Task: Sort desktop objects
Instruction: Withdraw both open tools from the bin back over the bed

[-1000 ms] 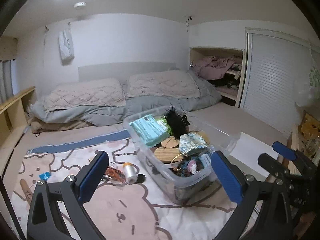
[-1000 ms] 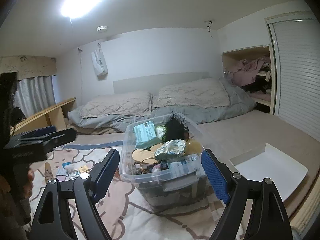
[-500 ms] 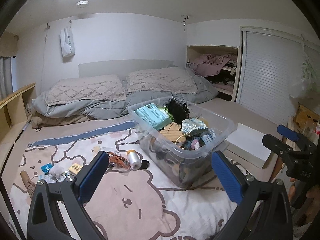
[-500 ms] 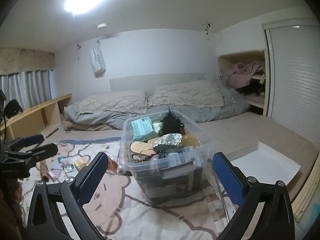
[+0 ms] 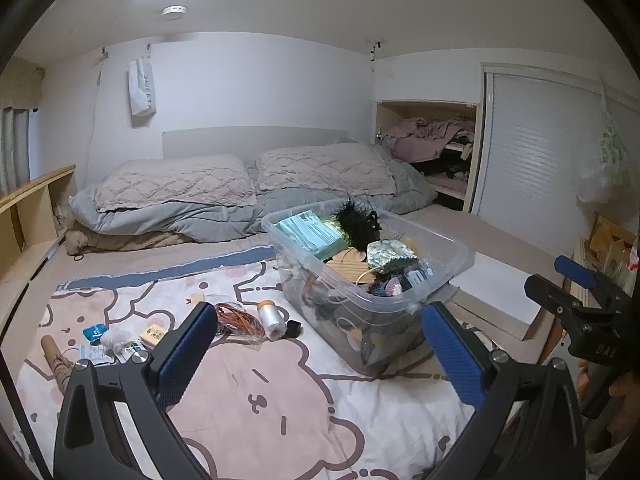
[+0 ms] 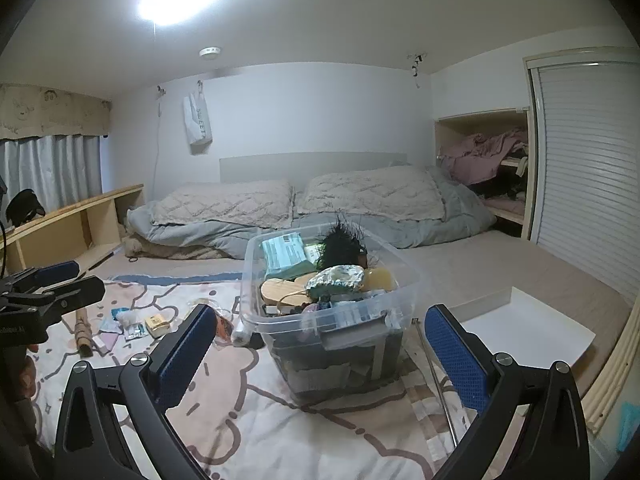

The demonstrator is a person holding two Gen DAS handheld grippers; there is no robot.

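Two spread grippers over a bear-print blanket [image 5: 280,400], nothing between their blue pads.

The clear plastic storage bin [image 6: 332,320], heaped with odds and ends, sits just ahead of the right gripper [image 6: 316,344] and ahead-right of the left gripper [image 5: 316,344]. A white thread spool [image 5: 272,316], an orange cord coil [image 5: 240,320] and a small yellow box [image 5: 154,333] lie ahead-left of the left gripper.

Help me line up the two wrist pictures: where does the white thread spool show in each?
Left wrist: the white thread spool lies on the bear blanket, left of the clear bin, beside the orange cord.
Right wrist: only its end peeks out at the bin's lower left corner.
Shared landmark: the clear bin.
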